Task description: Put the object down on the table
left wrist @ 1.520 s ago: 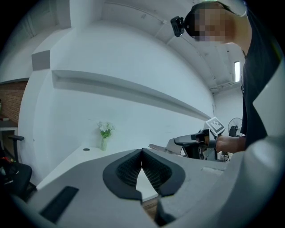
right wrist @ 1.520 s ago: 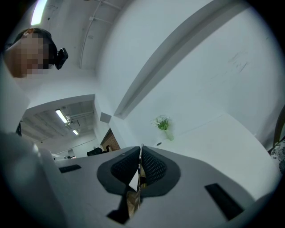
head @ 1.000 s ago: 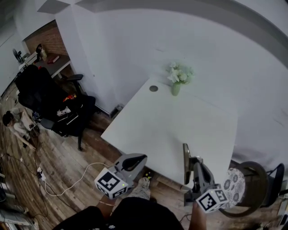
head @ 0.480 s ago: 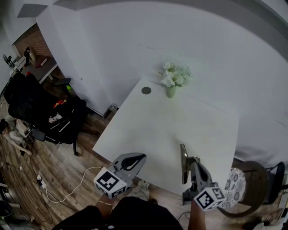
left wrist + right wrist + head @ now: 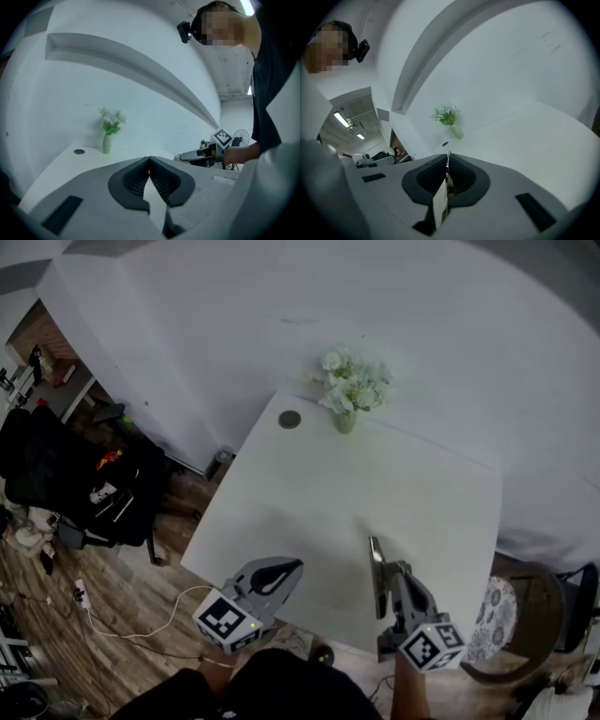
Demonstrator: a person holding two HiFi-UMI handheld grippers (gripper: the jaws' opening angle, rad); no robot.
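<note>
The right gripper (image 5: 388, 577) is pinching a thin flat plate (image 5: 374, 557) between its pads. The plate is standing on edge, with its broad faces upright. Its long axis is running forward out of the jaws, and its free end is pointing across the white table (image 5: 309, 493) roughly toward the vase of white flowers (image 5: 345, 416). It is hanging over the table's edge farthest from the vase; whether it is touching the top cannot be told. The left gripper (image 5: 287, 568) is hovering at the same edge, left of the plate, its jaws pressed together on nothing. A small round disc (image 5: 290, 419) is lying just left of the vase.
</note>
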